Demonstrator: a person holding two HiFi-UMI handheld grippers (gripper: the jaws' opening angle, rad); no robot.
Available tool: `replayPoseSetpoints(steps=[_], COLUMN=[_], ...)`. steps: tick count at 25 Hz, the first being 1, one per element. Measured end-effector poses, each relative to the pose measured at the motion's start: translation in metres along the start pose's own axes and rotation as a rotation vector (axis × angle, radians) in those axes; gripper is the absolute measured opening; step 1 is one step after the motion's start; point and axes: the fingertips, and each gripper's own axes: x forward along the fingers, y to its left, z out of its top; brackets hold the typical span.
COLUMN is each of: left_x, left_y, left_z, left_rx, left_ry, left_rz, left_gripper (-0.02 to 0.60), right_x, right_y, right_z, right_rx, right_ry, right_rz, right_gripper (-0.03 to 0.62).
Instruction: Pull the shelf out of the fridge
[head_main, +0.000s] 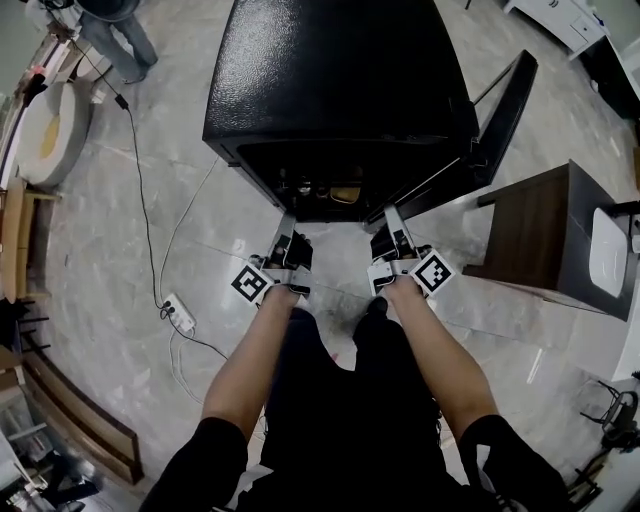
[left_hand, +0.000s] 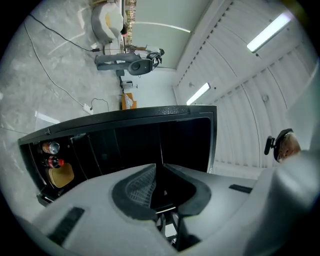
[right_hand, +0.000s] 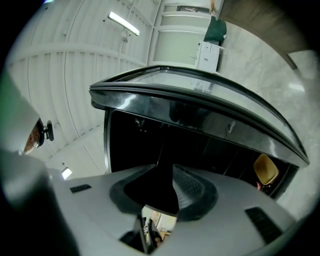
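Here, the left hand-held gripper (head_main: 285, 235), pressed together, and the right hand-held gripper (head_main: 396, 232), slightly spread and empty, face the open glossy black fridge (head_main: 330, 70), likely lined up for its shelf.

We're looking at black short sleeves (head_main: 205, 452) and black trousers (head_main: 345, 400). The pale grey plastic left gripper (head_main: 287, 222) and its twin, the right gripper (head_main: 393, 215), each carry a cube of black-and-white square markers (head_main: 252, 282). Inside the jaws we see dark grey ribbed pads (left_hand: 137, 187).
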Motion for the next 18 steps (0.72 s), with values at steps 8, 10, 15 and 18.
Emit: replayPoseSetpoints(steps=[8, 10, 15, 18], left_x=[0.000, -0.005, -0.004, 0.001], left_y=[0.045, 0.061, 0.085, 0.097], left_z=[0.005, 0.008, 0.014, 0.014], left_rx=[0.000, 0.001, 0.023, 0.020], left_ry=[-0.043, -0.057, -0.053, -0.049], left_rz=[0.115, 0.154, 0.169, 0.169], left_gripper=[0.028, 0.028, 0.029, 0.082], right_x=[0.005, 0.004, 0.012, 0.013], right_y=[-0.039, -0.050, -0.073, -0.087], right_z=[-0.009, -0.007, -0.007, -0.006], right_rx=[0.027, 0.031, 0.052, 0.053], right_ry=[-0.019, -0.042, -0.070, -0.091], right_rz=[-0.051, -0.064, -0.073, -0.086], right_gripper=[0.101, 0.101, 0.104, 0.109])
